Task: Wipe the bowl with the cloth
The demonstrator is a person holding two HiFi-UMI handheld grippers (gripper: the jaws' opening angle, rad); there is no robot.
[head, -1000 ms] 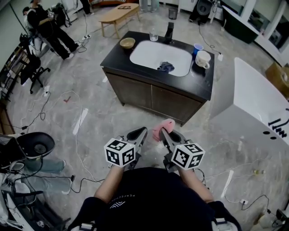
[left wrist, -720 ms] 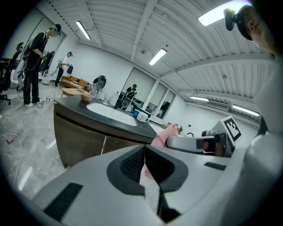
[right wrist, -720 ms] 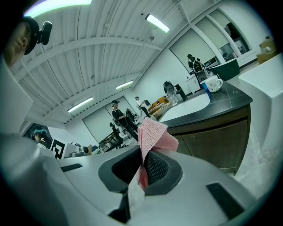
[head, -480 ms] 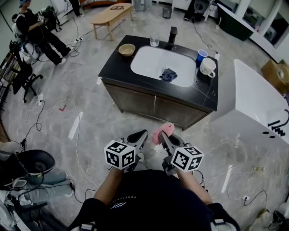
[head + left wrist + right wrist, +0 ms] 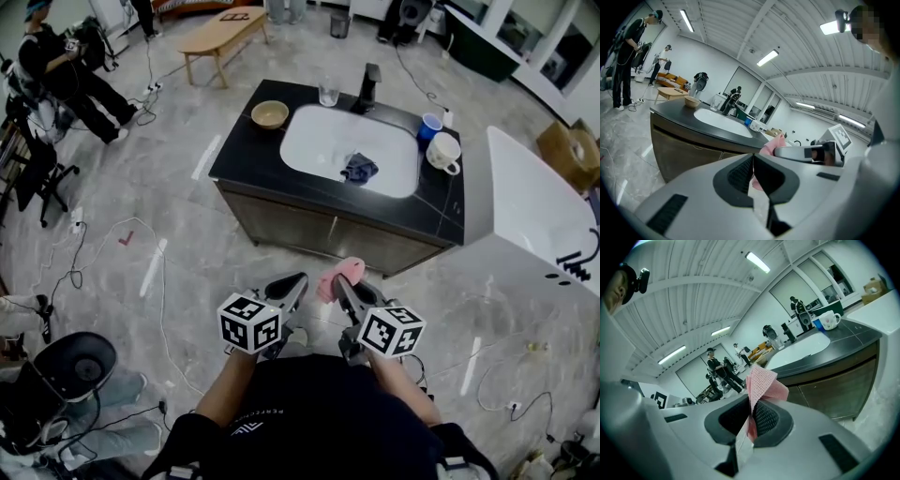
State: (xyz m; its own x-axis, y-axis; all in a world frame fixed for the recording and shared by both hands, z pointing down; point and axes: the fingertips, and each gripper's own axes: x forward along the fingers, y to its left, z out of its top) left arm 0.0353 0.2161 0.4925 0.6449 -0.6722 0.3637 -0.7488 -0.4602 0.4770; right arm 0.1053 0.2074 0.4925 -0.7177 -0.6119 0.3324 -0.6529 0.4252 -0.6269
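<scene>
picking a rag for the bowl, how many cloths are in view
2. A pink cloth is clamped in the right claw, close to the person; a dark blue cloth lies crumpled in the sink. More may be hidden from view.

Nothing legible — the pale print on the dark shirt [image 5: 319, 405] is too small to read

Your shirt [image 5: 309, 417] is black and short-sleeved with faint pale lettering, and your grey left gripper [image 5: 299, 279] and right gripper [image 5: 339, 280] each carry a white cube [image 5: 250, 322] of black square markers.
</scene>
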